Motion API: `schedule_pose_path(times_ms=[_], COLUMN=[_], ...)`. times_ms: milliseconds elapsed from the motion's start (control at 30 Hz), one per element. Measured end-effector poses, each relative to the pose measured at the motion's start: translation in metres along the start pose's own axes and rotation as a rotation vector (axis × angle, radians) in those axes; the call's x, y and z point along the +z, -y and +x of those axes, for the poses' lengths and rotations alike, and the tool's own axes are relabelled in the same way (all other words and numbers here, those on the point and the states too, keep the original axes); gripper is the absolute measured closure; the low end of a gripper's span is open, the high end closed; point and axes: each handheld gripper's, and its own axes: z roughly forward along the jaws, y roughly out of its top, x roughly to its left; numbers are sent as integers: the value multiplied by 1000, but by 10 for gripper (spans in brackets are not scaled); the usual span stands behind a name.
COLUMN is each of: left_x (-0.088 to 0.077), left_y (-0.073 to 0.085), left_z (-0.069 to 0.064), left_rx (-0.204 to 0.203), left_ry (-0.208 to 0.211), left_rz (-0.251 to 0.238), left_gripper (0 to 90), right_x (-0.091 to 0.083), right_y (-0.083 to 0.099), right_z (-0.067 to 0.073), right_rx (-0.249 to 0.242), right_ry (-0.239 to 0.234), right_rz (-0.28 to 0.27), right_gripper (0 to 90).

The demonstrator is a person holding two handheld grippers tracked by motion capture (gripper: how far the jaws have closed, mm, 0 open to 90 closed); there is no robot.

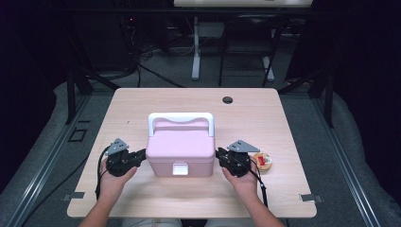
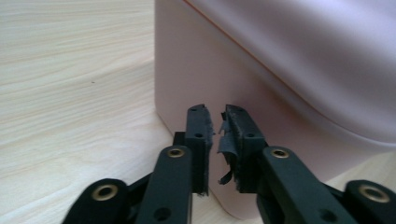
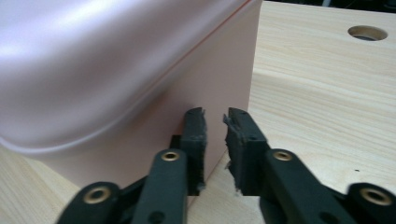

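On the bench (image 1: 142,101), mid-way across and toward the person's edge, sits a pink box (image 1: 180,146) with a white handle (image 1: 181,118) folded over its lid and a white latch (image 1: 180,169) on the near face. No writing can be read on it. Its walls are smooth, its corners rounded. Left claw (image 1: 141,156) and right claw (image 1: 220,155) flank its two ends, tips at the walls, jaws nearly together with a slim gap and nothing pinched. A small round tape roll (image 1: 263,161) lies just beside the right claw.
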Motion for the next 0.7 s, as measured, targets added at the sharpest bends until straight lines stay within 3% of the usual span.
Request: schedule_pose_path(times_ms=[167,233,300,333,700], left_x=[-1,0,1,1,-9], left_y=[-2,-2,-3,-3,1], left_z=[-8,-11,-13,-13,-25], left_rx=[19,8,7,-2,7], left_ry=[10,-4,-18,-15,28], left_rz=[23,25,27,29,70], left_gripper=[866,894,897,898,898], right_x=[-3,-5,-7,-9,-26], right_y=[1,1,1,0,4], right_z=[4,6,9,9,8], right_rx=[3,20,-3,-25,-50], right_ry=[11,11,21,18,-24], right_rz=[4,9,22,38,76], right_gripper=[896,898,899,899,899])
